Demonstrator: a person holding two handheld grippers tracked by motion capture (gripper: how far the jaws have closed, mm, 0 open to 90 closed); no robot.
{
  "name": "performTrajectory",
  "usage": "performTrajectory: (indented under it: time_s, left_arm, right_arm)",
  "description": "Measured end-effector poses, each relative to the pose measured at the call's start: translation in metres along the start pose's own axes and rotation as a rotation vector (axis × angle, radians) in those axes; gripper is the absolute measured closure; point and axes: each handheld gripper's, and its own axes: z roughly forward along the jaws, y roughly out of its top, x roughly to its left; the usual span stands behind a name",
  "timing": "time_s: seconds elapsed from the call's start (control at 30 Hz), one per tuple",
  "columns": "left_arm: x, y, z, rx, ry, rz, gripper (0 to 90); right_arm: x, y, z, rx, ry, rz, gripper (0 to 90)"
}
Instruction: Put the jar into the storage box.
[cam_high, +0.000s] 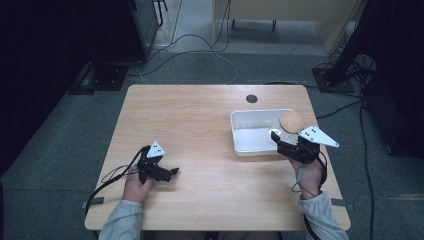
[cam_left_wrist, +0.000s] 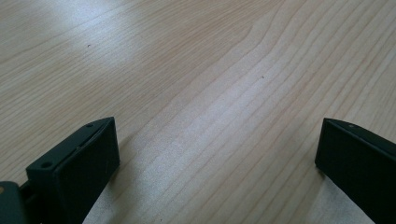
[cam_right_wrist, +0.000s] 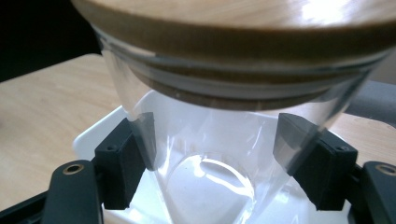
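Your right gripper (cam_high: 283, 141) squeezes a glass jar (cam_right_wrist: 210, 154) over the white tub (cam_high: 250, 135), tipped, wooden lid (cam_high: 291, 121) toward one o'clock. Your left gripper (cam_high: 172, 172) sits open on the table (cam_high: 200, 115).

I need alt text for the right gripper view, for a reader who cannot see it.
The right gripper clamps a clear glass jar with a wooden lid between its two black jaws. Behind the jar lie a white tray and the light wooden table.
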Motion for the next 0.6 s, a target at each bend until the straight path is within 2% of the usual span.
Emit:
performTrajectory:
  time_s: [0.07, 0.1, 0.13, 0.23, 0.37, 0.4, 0.5, 0.6]
  left_arm:
    - [0.001, 0.000, 0.000, 0.002, -0.006, 0.008, 0.0]
    - [0.001, 0.000, 0.000, 0.002, -0.006, 0.008, 0.0]
    - [0.001, 0.000, 0.000, 0.001, -0.007, 0.009, 0.0]
    - [0.001, 0.000, 0.000, 0.001, -0.007, 0.009, 0.0]
    - [0.001, 0.000, 0.000, 0.001, -0.006, 0.009, 0.0]
    - [0.001, 0.000, 0.000, 0.002, -0.004, 0.006, 0.0]
    - [0.000, -0.001, -0.001, 0.001, -0.006, 0.007, 0.0]
    - [0.000, -0.001, -0.001, 0.000, -0.006, 0.007, 0.0]
  right_arm:
    - [-0.003, -0.008, 0.007, -0.016, -0.008, 0.045, 26.1]
    - [-0.003, -0.008, 0.007, -0.016, -0.008, 0.045, 26.1]
    - [-0.004, -0.016, 0.015, -0.022, -0.034, 0.054, 26.1]
    - [-0.004, -0.022, 0.021, -0.028, -0.061, 0.045, 26.1]
    - [-0.005, -0.027, 0.026, -0.033, -0.081, 0.051, 26.1]
    - [-0.006, -0.033, 0.032, -0.015, -0.084, 0.064, 26.1]
    - [-0.006, -0.037, 0.036, -0.003, -0.093, 0.056, 26.1]
    - [-0.005, -0.044, 0.044, 0.037, -0.105, 0.029, 26.1]
